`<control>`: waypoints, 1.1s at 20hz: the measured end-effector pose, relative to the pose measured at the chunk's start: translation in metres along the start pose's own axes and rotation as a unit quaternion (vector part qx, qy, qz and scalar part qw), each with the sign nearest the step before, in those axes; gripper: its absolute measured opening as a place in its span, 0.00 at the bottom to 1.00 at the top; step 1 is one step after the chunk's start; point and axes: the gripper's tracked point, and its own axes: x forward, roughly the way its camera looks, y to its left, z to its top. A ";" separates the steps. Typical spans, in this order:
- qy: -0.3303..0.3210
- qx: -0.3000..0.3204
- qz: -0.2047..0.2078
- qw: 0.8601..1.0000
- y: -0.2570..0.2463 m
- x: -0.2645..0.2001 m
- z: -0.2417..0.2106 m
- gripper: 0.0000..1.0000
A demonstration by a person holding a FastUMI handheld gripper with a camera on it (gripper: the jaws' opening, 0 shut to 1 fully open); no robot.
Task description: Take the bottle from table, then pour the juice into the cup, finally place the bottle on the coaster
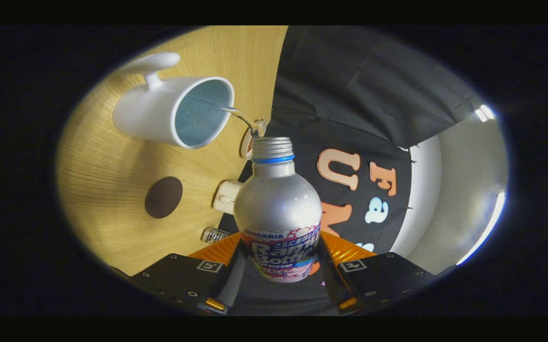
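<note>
The tool (277, 278) is clamped on the lower body of a silver metal bottle with a printed label and a blue neck ring (277, 209); one finger presses each side of the label band, so the grip looks firm. The bottle runs straight out ahead of the fingers, its long axis in line with them, and the whole rig is rolled over so that the pale wooden worktop (107, 171) stands on the left like a wall. The bottle's threaded mouth is uncapped.

From that mouth a thin clear stream arcs to the far left into a white ceramic cup with a handle (171, 111), whose opening faces the bottle and whose inside looks bluish with liquid. The mouth sits just beside the cup's rim, apart from it, not touching. So the pouring step is under way, by my reading.

A dark brown round coaster (163, 197) lies on the worktop nearer than the cup, well apart from it and to the left of the bottle's shoulder. For the last step the bottle would have to be rolled back upright and carried that way, base first. A small white object (226, 195) and a ridged metal cap (214, 234) sit near the bottle's body.
</note>
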 end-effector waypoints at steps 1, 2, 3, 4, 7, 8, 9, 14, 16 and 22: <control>0.001 -0.001 -0.001 1.000 -0.001 0.000 0.000 0.73; 0.001 -0.003 -0.002 1.000 -0.002 0.001 -0.002 0.73; 0.001 -0.005 -0.003 1.000 -0.002 0.001 -0.002 0.73; 0.001 -0.009 -0.003 1.000 -0.004 0.002 -0.002 0.73; -0.002 -0.021 -0.006 1.000 -0.007 0.001 -0.001 0.73; -0.003 -0.024 -0.006 1.000 -0.008 0.002 -0.001 0.73; -0.004 -0.027 -0.007 1.000 -0.009 0.002 -0.001 0.73; -0.007 -0.043 -0.015 0.999 -0.014 0.004 -0.002 0.73; -0.008 -0.054 -0.020 0.998 -0.017 0.004 -0.002 0.73; -0.016 -0.076 -0.031 0.997 -0.028 0.007 -0.001 0.73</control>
